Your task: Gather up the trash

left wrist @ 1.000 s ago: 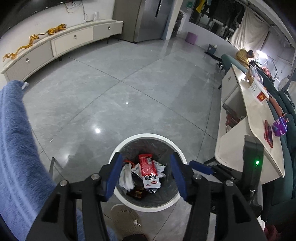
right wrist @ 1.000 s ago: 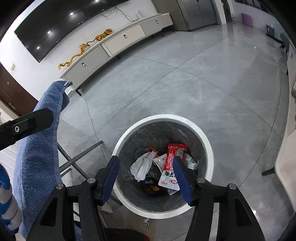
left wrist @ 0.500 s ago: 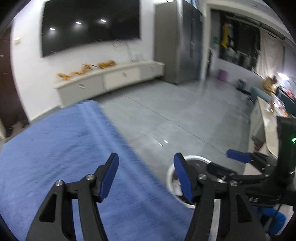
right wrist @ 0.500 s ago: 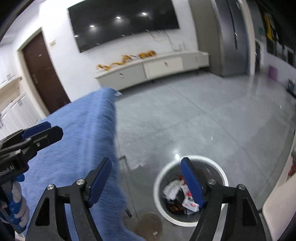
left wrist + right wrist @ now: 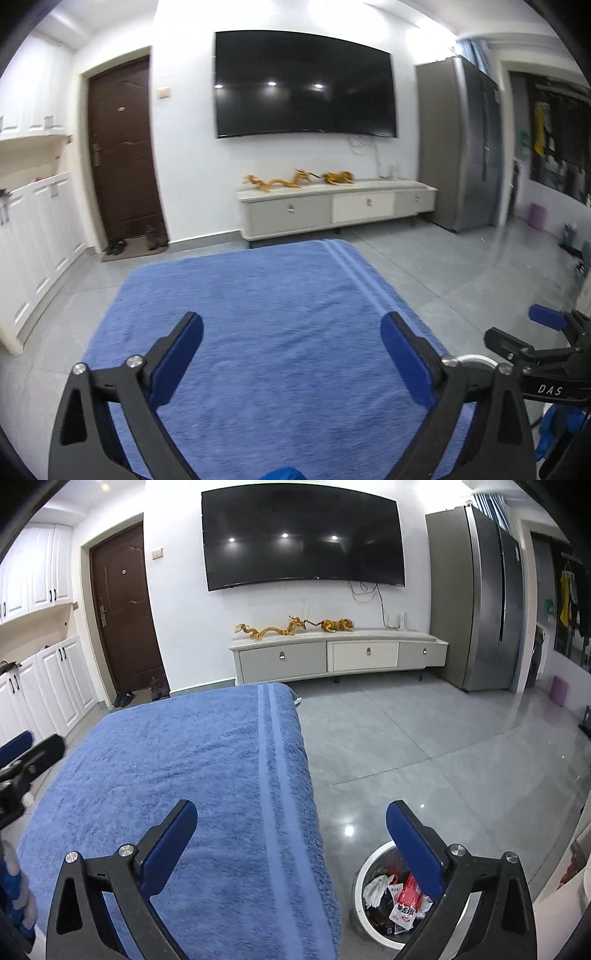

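Both my grippers have lifted away from the trash bin (image 5: 373, 877) and now hang over the blue towel (image 5: 280, 332); left gripper (image 5: 291, 336) and right gripper (image 5: 291, 821) have just spread their jaws wide, holding nothing. Wrappers (image 5: 404, 901) lie in the bin, on the floor off the towel's right edge

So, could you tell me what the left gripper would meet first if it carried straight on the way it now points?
Most likely the blue towel: the open, empty left gripper points slightly down over it, with nothing between. How far off it lies is unclear.
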`<state>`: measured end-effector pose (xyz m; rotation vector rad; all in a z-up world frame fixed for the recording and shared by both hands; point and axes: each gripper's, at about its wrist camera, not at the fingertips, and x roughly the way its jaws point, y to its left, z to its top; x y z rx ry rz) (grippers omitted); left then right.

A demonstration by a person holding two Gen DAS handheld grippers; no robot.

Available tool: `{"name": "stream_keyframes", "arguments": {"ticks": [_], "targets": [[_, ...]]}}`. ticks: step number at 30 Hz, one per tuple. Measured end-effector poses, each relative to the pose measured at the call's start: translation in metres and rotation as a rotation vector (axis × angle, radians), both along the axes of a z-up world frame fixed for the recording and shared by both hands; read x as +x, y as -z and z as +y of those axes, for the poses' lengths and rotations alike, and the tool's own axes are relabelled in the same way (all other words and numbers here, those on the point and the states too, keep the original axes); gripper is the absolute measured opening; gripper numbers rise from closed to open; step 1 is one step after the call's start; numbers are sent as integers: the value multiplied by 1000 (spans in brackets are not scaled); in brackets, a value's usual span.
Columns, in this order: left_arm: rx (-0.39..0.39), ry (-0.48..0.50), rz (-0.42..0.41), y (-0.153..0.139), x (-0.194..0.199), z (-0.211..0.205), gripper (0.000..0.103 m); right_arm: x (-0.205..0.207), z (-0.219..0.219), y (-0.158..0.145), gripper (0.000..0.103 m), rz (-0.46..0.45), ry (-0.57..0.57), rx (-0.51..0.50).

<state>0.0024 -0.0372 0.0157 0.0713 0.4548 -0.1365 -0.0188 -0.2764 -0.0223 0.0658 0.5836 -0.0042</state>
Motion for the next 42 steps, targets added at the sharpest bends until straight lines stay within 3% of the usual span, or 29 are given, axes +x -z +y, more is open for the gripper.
{"name": "stream_keyframes", "arguments": {"ticks": [13,22,42], "targets": [[-28,-114,-42,5,-10,53,103,-11,26,-1,103,-38,23,-39],[-18,-125,-34,11,-4,51,103,-11,32,1,103,-64,44,-54],[21,-134,-32,18,-4,38,103,-16,1,3,103,-84,141,-50]]}}
